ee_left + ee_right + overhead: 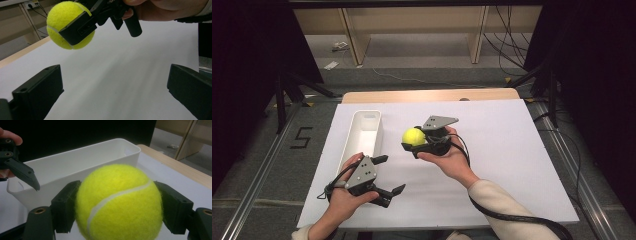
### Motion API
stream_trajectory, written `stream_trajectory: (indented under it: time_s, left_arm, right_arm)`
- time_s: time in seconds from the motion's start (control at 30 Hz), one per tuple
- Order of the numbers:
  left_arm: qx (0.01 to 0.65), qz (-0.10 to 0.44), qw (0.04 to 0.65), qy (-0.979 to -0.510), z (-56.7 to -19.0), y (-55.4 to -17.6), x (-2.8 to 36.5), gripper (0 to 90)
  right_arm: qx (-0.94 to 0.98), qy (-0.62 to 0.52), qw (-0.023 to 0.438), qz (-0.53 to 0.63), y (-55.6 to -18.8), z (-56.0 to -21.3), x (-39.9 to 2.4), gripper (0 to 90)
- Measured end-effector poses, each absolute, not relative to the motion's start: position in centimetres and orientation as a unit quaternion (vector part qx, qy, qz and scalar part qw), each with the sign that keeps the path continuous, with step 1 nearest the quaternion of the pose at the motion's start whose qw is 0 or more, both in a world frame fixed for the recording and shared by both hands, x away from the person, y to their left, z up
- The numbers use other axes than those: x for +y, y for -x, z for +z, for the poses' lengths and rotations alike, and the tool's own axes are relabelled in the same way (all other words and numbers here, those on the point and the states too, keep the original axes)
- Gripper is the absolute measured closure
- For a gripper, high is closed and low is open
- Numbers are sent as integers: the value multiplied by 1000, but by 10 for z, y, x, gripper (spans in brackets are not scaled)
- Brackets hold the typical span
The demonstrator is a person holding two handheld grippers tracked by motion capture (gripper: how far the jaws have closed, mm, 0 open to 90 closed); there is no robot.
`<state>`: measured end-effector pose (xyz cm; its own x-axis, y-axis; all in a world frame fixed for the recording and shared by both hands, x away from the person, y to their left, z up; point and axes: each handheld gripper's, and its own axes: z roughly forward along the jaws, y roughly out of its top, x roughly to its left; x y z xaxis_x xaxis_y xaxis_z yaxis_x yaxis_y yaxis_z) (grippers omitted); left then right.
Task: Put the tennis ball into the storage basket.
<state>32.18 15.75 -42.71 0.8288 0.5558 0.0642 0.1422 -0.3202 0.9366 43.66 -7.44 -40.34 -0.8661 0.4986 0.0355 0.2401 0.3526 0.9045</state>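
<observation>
Above the white surface [492,165], mid-board | right gripper [414,141]: jaws clamped on tennis ball [413,136], held aloft just right of white bin [364,131] | left gripper [388,174]: jaws wide, empty | step: carrying ball | next, likely: shift left over bin, release.

Bin [364,131] sitting on tabletop [492,165], left of centre, long axis running 12 to 6. Ball [413,136] hanging above tabletop just beside bin, at its 3 o'clock, in right gripper [412,145]. Left gripper [389,175] hovering at 6 o'clock from bin's near end, at 7 o'clock from ball.
</observation>
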Motion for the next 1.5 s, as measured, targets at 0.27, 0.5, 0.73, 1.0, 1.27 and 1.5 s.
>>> stream_trajectory:
  time_s: [0.27, 0.5, 0.73, 1.0, 1.27, 1.5]
  left_arm:
    - [219, 195, 538, -790, -427, -321, 157, 0]
    - [217, 197, 536, -792, -427, -321, 158, 0]
    - [217, 194, 538, -791, -427, -320, 157, 0]
    - [216, 194, 538, -792, -428, -320, 157, 0]
    - [215, 193, 535, -794, -428, -320, 156, 0]
    - [215, 192, 535, -794, -428, -320, 156, 0]
  right_arm:
    - [815, -225, 122, 521, -436, -402, -69, 262]
    - [816, -220, 125, 520, -436, -402, -67, 262]
    - [815, -219, 127, 521, -436, -400, -66, 262]
    - [814, -220, 129, 521, -437, -400, -66, 262]
    - [814, -217, 128, 524, -438, -398, -62, 262]
    - [813, -215, 126, 527, -438, -396, -60, 262]
